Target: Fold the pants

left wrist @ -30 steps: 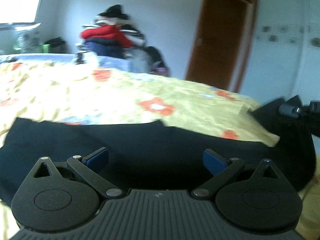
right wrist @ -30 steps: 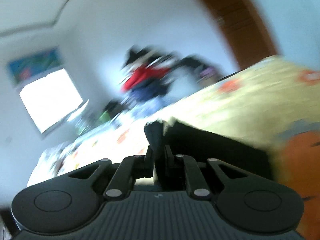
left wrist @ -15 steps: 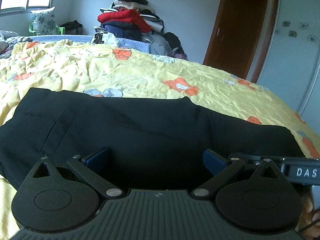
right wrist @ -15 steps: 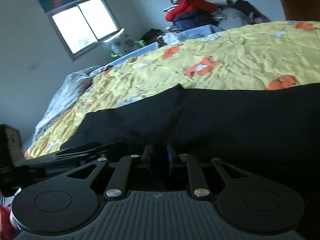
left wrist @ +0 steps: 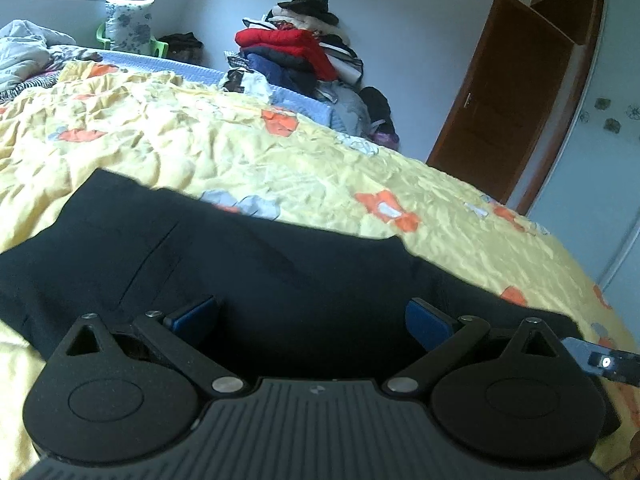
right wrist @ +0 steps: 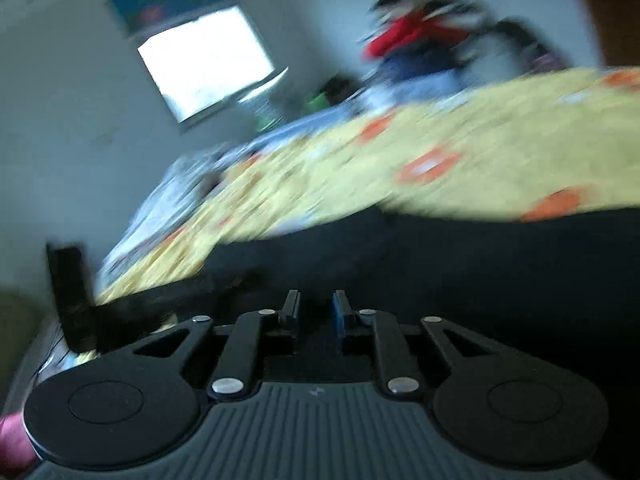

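We have the pants [left wrist: 280, 280] flat on the bed [left wrist: 280, 168], lower half of frame; left gripper [left wrist: 312, 320] wide open over them, right gripper [right wrist: 316, 312] opening, nothing pinched. Soft, light, floppy cloth: pinch a hem or corner, both layers
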{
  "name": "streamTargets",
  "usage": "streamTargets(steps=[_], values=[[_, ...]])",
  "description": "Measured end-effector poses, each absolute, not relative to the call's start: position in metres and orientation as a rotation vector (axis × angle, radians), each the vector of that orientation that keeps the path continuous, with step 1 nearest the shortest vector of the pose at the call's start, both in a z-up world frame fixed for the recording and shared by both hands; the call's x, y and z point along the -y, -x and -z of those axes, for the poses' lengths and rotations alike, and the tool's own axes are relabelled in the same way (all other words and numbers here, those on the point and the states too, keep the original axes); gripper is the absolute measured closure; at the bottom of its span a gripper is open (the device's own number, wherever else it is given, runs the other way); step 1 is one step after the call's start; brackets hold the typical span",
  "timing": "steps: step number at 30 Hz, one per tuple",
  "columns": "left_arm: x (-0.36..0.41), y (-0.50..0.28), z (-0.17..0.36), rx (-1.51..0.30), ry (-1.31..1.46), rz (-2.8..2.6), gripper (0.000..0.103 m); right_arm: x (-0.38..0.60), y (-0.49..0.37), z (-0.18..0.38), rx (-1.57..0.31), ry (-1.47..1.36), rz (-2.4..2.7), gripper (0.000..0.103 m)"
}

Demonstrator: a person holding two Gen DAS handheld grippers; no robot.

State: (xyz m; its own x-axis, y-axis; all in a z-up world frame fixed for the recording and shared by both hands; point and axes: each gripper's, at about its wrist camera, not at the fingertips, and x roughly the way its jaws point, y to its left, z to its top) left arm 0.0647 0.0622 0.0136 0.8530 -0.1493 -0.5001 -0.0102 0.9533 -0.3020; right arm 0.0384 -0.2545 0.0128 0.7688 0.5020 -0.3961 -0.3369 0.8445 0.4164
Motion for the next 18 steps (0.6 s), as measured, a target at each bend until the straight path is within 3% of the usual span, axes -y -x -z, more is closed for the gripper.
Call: streamTargets(steps=[2, 6, 10, 16, 18], values=[[-0.051, -0.073, -0.023, -0.545, 0.298, 0.117, 0.002, 0.277, -0.038, -0.008, -0.543, -0.283, -0.326, 0.061], [-0.001, -0.088, -0.038, -0.56, 0.173, 0.258, 0.002, 0.298, -0.031, 0.016, -0.594, -0.241, -0.256, 0.061], [0.052, -0.095, -0.034, -0.586, 0.048, 0.388, 0.002, 0.3, -0.016, 0.019, -0.547, -0.264, -0.293, 0.045], [0.07, -0.106, 0.007, -0.71, 0.034, 0.354, 0.002, 0.306, -0.024, -0.004, -0.482, -0.157, -0.161, 0.044], [0.07, -0.1, 0.013, -0.664, -0.005, 0.353, 0.0, 0.31, -0.039, -0.006, -0.49, -0.155, -0.177, 0.044]])
